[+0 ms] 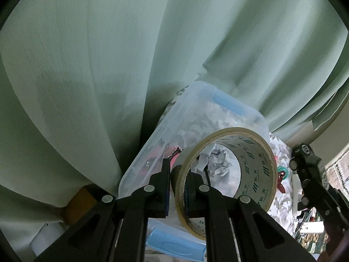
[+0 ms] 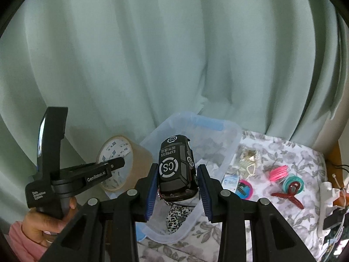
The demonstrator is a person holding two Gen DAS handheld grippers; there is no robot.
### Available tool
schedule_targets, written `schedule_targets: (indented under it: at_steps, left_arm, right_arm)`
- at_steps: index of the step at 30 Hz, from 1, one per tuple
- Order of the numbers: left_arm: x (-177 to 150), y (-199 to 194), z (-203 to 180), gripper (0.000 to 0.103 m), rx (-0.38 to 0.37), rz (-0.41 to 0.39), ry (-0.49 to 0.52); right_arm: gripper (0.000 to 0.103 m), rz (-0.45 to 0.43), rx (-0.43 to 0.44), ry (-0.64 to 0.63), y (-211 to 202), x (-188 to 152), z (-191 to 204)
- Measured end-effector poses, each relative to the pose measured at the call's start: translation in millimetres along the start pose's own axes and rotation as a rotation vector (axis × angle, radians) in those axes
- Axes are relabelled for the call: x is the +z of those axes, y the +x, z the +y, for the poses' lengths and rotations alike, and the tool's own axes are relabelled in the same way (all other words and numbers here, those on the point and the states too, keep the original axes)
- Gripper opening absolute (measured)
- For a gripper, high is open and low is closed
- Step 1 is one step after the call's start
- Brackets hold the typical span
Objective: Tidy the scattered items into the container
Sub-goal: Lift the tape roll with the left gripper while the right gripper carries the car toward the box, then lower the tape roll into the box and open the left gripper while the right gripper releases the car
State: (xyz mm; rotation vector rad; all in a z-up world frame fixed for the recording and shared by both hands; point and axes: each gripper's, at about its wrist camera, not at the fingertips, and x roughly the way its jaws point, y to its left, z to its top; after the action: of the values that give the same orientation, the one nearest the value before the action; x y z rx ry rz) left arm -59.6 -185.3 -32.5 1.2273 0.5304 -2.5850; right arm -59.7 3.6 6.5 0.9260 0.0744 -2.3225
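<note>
While the left wrist view looks steeply down, the left tool (image 1: 177, 183) is pinched tight on the wall of a roll of packing tape (image 1: 226, 181), one finger outside the ring and one inside its hollow. The roll hangs on edge just over the near corner of the clear plastic storage box (image 1: 192, 118), which stands against the green curtain (image 1: 109, 65) on a flowered cloth (image 1: 281, 150). Some small items already lie in the box, too dim to name. The right tool's body shows right of the box.

From the right wrist view, the right tool (image 2: 177, 179) is partly closed on a black toy car (image 2: 177, 168) marked "EXPRESS", its blue pads (image 2: 152, 187) pressing the car's two sides near its rear end. The car points nose-first over the box (image 2: 218, 128), above a leopard-print item (image 2: 176, 218) inside. Left of the box, the left tool (image 2: 113, 163) holds the tape roll (image 2: 117, 163), with a hand (image 2: 50, 218) on its handle. Right of the box, combs, pink and teal coils and a red hair clip (image 2: 290, 196) remain on the cloth.

Judging by looks, the tape is stiff, fairly hefty and smooth, so the grip through its wall suits it. The car seems a hard, glossy, light shell; flat flanks are the sound hold, and it could slip if tilted further.
</note>
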Motion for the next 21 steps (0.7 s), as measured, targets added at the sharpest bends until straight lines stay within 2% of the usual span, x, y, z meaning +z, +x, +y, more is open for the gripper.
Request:
schedule_targets:
  at_steps: [11, 21]
  left_arm:
    - [-2.5, 23.1, 5.5, 0.01, 0.025, 0.067, -0.015]
    - [-1.5, 34.3, 2.5, 0.015, 0.035, 0.093, -0.01]
  right_arm:
    - [0.038, 0.108, -0.006, -0.008, 38.6, -11.3, 6.6]
    - [0.038, 0.148, -0.004, -0.001, 53.2, -17.3, 2.9]
